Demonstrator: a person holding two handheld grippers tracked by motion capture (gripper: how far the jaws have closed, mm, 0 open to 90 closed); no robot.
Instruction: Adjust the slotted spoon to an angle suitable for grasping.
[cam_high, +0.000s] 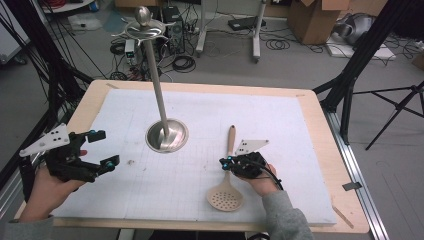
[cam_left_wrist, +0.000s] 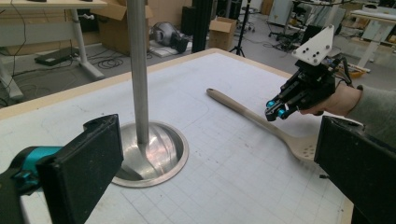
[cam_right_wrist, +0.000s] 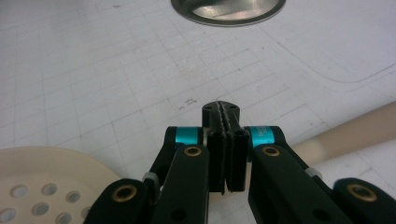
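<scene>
While the right gripper (cam_high: 226, 161) hung just over the neck of the slotted spoon (cam_high: 227, 186), its jaws were pressed flat together with nothing between them — the right gripper view made that plain, the two black pads meeting edge to edge above the white mat (cam_right_wrist: 93, 70). In that view the spoon's perforated bowl (cam_right_wrist: 42, 186) lay at lower left and its handle (cam_right_wrist: 355, 128) ran off to the right, passing beneath the gripper's body; whether the jaws touched the spoon could not be told.

From the high view the spoon lay flat on the mat, bowl toward the person, handle pointing away, right of the metal stand (cam_high: 167, 135). Its tall pole and hooked top showed there.

The left gripper (cam_high: 100, 150) rested at the left side of the table (cam_high: 320, 150), well apart from the spoon, jaws spread wide and empty — its own view looked between them at the stand's base (cam_left_wrist: 154, 154) and the right gripper (cam_left_wrist: 276, 112) beyond.
</scene>
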